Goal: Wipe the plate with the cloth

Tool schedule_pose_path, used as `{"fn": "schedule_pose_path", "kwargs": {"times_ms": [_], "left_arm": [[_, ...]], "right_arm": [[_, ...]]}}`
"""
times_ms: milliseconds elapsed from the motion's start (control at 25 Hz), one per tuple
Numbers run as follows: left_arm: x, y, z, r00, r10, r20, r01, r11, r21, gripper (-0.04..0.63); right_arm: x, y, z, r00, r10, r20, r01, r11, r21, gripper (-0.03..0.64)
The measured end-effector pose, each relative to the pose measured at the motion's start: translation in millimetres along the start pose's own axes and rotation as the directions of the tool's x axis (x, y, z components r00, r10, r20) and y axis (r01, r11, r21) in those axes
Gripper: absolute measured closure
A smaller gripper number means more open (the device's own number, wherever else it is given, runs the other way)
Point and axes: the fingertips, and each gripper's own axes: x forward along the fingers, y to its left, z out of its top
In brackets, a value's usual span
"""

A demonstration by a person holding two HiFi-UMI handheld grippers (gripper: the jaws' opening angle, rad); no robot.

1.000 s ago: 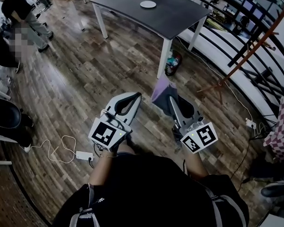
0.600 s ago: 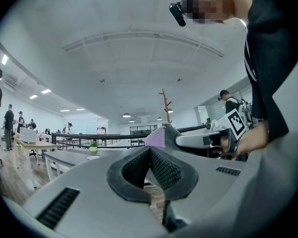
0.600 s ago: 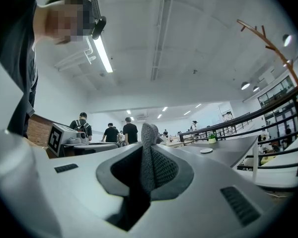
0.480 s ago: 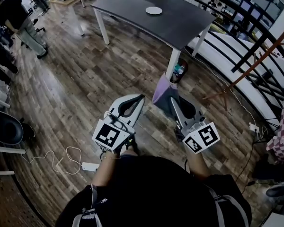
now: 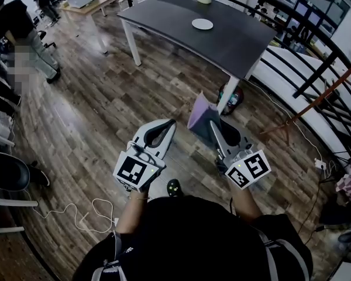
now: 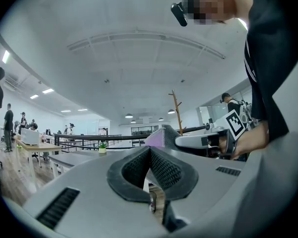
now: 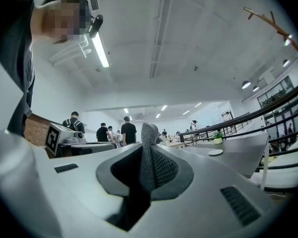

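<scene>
Fingers (image 7: 164, 170) of the right gripper (image 5: 213, 123), ribbed and black, are pinching a soft lilac cloth (image 5: 200, 113). The left gripper (image 5: 170, 122) is pressing its fingers together, empty. A round white plate (image 5: 202, 24) is sitting on the dark matte table (image 5: 237, 45).

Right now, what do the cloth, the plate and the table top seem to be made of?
The cloth: soft textile, matte lilac, seen creased and folded.
The plate: white, smooth, perhaps glazed ceramic; too far to rule out plastic.
The table: dark matte top, likely laminate; white legs, possibly painted metal.
</scene>
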Motion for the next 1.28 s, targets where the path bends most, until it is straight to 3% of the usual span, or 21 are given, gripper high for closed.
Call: {"fn": "schedule_pose_path", "kwargs": {"times_ms": [320, 680, 840, 1080, 1280], "left_arm": [[13, 67, -3, 0.998, -0.039, 0.04, 0.038, 0.999, 0.008, 0.588], [40, 105, -27, 0.995, -0.1, 0.027, 0.102, 0.992, -0.07, 0.588], [57, 134, -36, 0.997, -0.081, 0.002, 0.081, 0.993, -0.088, 0.588], [98, 190, -41, 0.998, -0.062, -0.018, 0.061, 0.996, -0.059, 0.588], [149, 228, -34, 0.997, -0.081, -0.003, 0.081, 0.996, -0.041, 0.588]], "right_arm": [[61, -7, -2, 0.999, -0.043, -0.019, 0.043, 0.999, -0.025, 0.577], [89, -42, -19, 0.986, -0.157, -0.06, 0.155, 0.988, -0.024, 0.577], [118, -66, -25, 0.987, -0.151, -0.056, 0.151, 0.988, -0.015, 0.577], [175, -113, -34, 0.989, -0.137, -0.05, 0.137, 0.991, 0.005, 0.577], [211, -160, -29, 0.988, -0.15, -0.043, 0.15, 0.989, -0.002, 0.577]]}}
